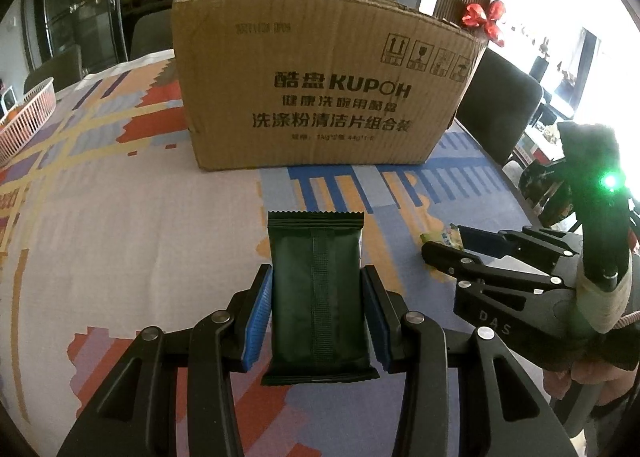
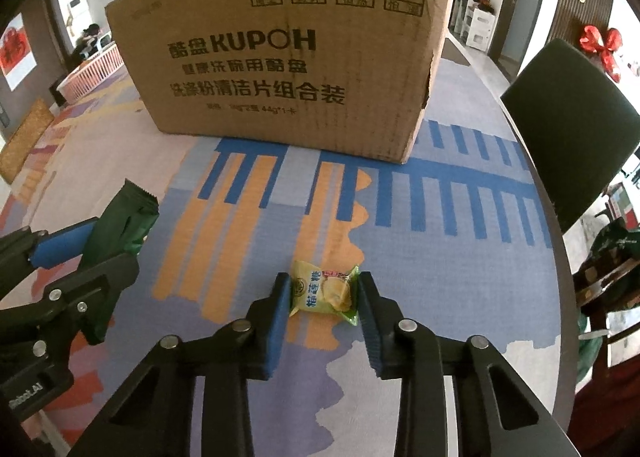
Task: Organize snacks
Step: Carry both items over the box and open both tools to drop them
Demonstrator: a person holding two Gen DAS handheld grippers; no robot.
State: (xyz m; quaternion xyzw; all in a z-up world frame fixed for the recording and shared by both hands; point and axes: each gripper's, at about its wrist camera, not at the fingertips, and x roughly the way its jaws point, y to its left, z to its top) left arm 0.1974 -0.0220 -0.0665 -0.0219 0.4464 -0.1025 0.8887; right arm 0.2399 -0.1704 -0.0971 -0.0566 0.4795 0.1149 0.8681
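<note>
My left gripper (image 1: 317, 281) is shut on a dark green snack packet (image 1: 318, 293), held upright above the patterned tablecloth (image 1: 120, 225); the packet also shows in the right wrist view (image 2: 124, 221). My right gripper (image 2: 322, 289) is closed around a small yellow-green candy packet (image 2: 324, 291) that lies on the cloth; its pads touch both ends. The candy peeks out in the left wrist view (image 1: 442, 236) beyond the right gripper (image 1: 444, 247). A brown cardboard box (image 1: 320, 77) stands behind both, also in the right wrist view (image 2: 288, 57).
A white slatted basket (image 1: 24, 117) sits at the table's far left, also in the right wrist view (image 2: 94, 71). A dark chair (image 2: 576, 125) stands at the table's right edge. A red bow (image 1: 486, 19) hangs behind the box.
</note>
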